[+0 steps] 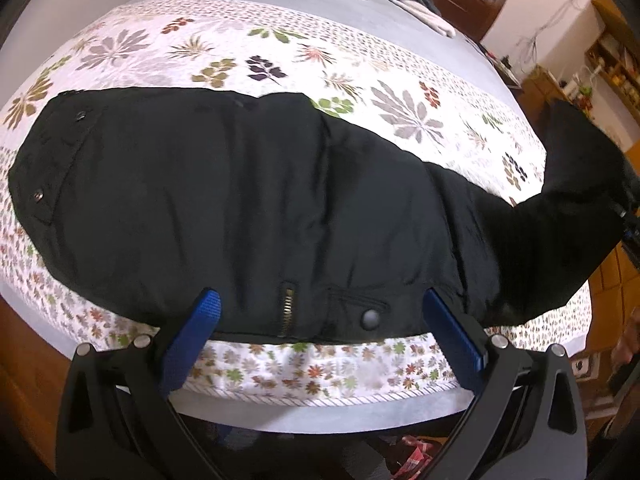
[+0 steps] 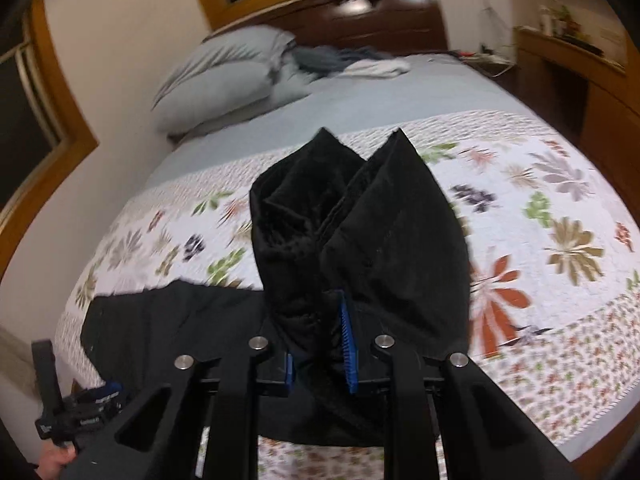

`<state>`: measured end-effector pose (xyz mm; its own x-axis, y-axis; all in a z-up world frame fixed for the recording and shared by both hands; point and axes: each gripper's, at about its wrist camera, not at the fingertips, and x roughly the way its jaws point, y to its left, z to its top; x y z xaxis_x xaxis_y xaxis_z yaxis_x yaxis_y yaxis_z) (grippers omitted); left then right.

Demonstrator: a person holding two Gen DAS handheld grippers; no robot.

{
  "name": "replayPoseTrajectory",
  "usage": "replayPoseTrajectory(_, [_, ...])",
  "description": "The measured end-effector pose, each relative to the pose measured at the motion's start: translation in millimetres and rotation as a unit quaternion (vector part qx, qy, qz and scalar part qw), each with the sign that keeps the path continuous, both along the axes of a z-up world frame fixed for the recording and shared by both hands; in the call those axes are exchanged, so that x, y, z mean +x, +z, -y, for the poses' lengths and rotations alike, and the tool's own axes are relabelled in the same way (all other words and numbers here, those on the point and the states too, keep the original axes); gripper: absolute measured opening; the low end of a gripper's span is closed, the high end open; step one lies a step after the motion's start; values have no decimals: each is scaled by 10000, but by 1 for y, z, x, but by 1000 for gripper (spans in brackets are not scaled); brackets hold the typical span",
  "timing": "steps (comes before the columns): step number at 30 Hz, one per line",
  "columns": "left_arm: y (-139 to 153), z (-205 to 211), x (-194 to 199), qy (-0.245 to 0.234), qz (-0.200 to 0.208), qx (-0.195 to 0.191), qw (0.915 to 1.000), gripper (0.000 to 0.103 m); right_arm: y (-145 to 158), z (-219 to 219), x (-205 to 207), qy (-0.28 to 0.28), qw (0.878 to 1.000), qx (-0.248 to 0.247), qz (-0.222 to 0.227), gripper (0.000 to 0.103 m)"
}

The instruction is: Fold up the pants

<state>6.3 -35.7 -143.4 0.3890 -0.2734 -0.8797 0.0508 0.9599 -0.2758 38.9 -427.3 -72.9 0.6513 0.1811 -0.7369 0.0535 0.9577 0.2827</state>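
Note:
Black pants (image 1: 240,200) lie flat across a floral quilt (image 1: 360,92) on the bed, waistband at the left. My left gripper (image 1: 326,308) stands open over the near edge; a brass zipper (image 1: 289,304) and a snap button (image 1: 370,318) show between its blue pads (image 1: 208,312). At the far right the leg end (image 1: 580,176) is lifted off the quilt. In the right wrist view my right gripper (image 2: 320,328) is shut on that bunched leg end (image 2: 360,232), which rises in two peaks above the fingers. The left gripper (image 2: 80,404) and a hand (image 2: 56,460) appear at lower left.
Grey pillows (image 2: 228,76) and a heap of clothes (image 2: 360,64) lie at the head of the bed before a dark wooden headboard (image 2: 384,16). Wooden shelves (image 2: 580,60) stand at the right, a window frame (image 2: 52,92) at the left. Clutter lies on the floor (image 1: 416,456) below the bed's edge.

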Motion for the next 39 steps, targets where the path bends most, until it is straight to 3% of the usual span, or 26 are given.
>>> replayPoseTrajectory(11, [1, -24, 0, 228, 54, -71, 9997, 100, -58, -114, 19, 1056, 9914, -337, -695, 19])
replayPoseTrajectory(19, [-9, -35, 0, 401, -70, -104, 9991, 100, -104, -171, 7, 1662, 9744, -1093, -1051, 20])
replayPoseTrajectory(22, [-11, -36, 1, 422, -101, -123, 9990, 100, -116, -173, 3, 1794, 9711, -1061, -1164, 37])
replayPoseTrajectory(23, [-12, -36, 1, 417, -108, -125, 9990, 100, -119, -175, 2, 1892, 9695, -970, -1222, 55])
replayPoseTrajectory(24, [-13, -35, 1, 409, -113, -124, 9990, 100, -124, -177, 0, 2031, 9670, -841, -1288, 66])
replayPoseTrajectory(28, [-14, -35, 0, 405, -111, -155, 9990, 100, -113, -172, -12, 2146, 9692, -340, -1157, 70])
replayPoseTrajectory(30, [-15, -36, 1, 425, -114, -188, 9989, 100, -97, -151, -17, 1908, 9757, 311, -1032, 70])
replayPoseTrajectory(32, [-16, -38, 1, 463, -110, -214, 9986, 100, -85, -131, -18, 1618, 9803, 656, -927, 73])
replayPoseTrajectory(39, [-21, -40, 2, 465, -102, -247, 9986, 100, -89, -132, -16, 1430, 9831, -264, -1109, 75])
